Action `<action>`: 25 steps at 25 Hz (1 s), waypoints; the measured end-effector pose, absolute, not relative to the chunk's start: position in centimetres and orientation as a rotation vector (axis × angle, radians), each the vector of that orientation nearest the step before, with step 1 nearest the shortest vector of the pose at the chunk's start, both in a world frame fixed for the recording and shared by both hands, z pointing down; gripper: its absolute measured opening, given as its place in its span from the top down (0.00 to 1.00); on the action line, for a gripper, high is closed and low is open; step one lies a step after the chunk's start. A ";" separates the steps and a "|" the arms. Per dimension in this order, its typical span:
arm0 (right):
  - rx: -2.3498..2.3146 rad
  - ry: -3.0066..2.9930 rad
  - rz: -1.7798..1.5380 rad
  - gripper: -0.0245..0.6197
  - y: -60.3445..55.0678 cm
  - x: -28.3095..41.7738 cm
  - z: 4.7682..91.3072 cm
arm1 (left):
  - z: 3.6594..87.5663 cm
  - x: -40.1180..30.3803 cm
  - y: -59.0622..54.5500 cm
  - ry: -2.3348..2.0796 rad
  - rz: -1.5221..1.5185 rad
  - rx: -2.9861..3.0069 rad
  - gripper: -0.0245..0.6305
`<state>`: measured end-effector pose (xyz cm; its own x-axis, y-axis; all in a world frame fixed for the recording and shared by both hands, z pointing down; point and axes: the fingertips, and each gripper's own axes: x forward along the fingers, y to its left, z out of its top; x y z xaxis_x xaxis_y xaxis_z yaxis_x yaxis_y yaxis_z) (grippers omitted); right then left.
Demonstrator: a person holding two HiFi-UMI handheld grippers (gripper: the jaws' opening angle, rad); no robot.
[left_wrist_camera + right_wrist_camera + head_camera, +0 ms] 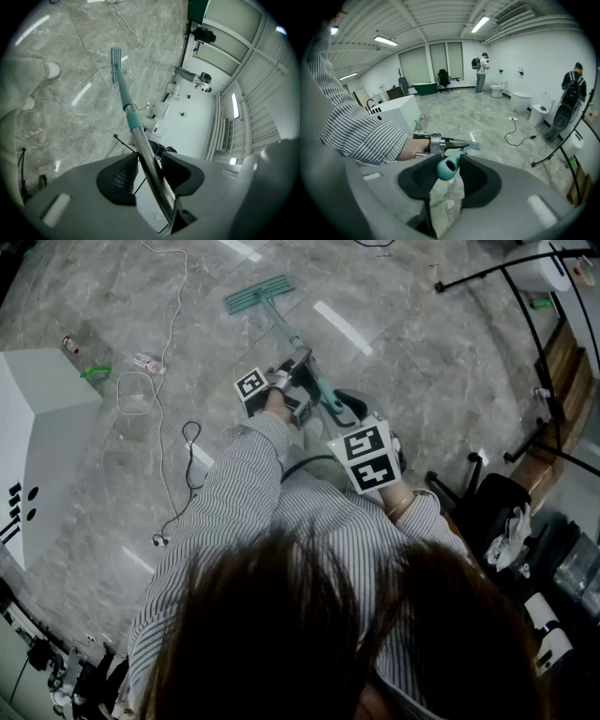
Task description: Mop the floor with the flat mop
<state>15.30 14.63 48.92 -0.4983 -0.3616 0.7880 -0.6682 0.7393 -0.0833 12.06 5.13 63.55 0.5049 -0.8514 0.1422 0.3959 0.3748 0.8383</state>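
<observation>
Left gripper [149, 161]: we are seeing both pads clamping the metal pole [140, 140] of the flat mop [260, 293], just above its teal collar [134, 121].

Right gripper [450, 163]: it is pinching the teal grip end [448, 168] at the top of that pole, and the cap is filling the gap between the pads.

The mop head [116, 63] is lying flat on the grey marble floor [403, 362], well ahead of both grippers. The pole is slanting from them down to it.

Around the mop head, in the head view:
- A white cable [169, 324] is trailing and looping to its left.
- A white cabinet [37, 427] is standing farther left, with a small green thing [94, 371] near it that is too small for us to name.
- Black stand legs [525, 282] are reaching across the floor well to its right.

The floor right beside the mop head is showing only light streaks.

In the right gripper view, white toilets [520, 101] and two standing people [480, 70] are showing far beyond the mop head.

Dark hair [337, 634] and a striped shirt [225, 521] are covering the lower head view. The marker cubes [366, 457] are partly masking the grippers there, so we are reading the jaws from the gripper views.
</observation>
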 end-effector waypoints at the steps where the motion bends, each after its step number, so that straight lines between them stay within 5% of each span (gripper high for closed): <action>1: 0.769 -2.134 0.487 0.76 14.7 15.2 49.0 | 63.7 11.9 5.2 -0.639 -0.878 0.836 0.73; 25: 0.828 -2.204 0.477 0.77 4.3 10.5 48.5 | 62.4 7.6 -4.5 -0.640 -0.882 0.887 0.70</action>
